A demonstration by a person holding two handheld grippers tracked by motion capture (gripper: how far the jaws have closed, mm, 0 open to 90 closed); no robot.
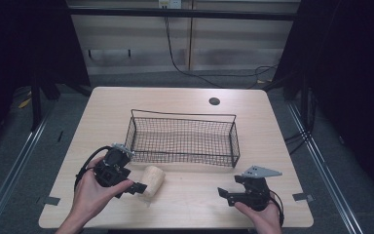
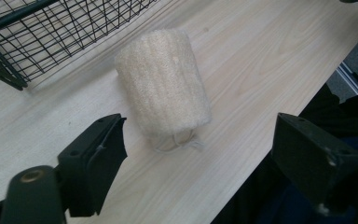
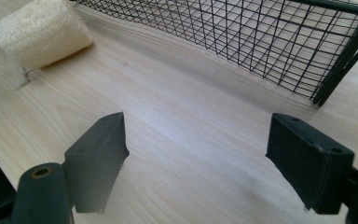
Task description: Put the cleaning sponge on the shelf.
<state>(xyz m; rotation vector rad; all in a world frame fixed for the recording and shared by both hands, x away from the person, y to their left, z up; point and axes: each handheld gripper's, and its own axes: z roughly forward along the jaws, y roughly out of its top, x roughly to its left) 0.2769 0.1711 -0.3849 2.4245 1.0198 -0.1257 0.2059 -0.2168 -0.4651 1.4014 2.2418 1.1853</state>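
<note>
Loofah roll (image 1: pixel 153 180) lying on its side on wooden table (image 1: pixel 185 204), lower centre-left of high view, just in front of black wire basket (image 1: pixel 182 139), apart from it. Left gripper (image 1: pixel 137 187) at lower left, jaws spread wide, loofah just ahead, untouched. Right gripper (image 1: pixel 222 194) at lower right, jaws apart over bare tabletop, holding nothing.

Two black hand-held grippers: left hand-held gripper (image 1: pixel 135 188), right hand-held gripper (image 1: pixel 223 193). Blocky matte jaws, a round brass-toned screw hole near each base. Grey three-cornered plates on top, black cables looping behind. Bare forearms, no sleeves.
</note>
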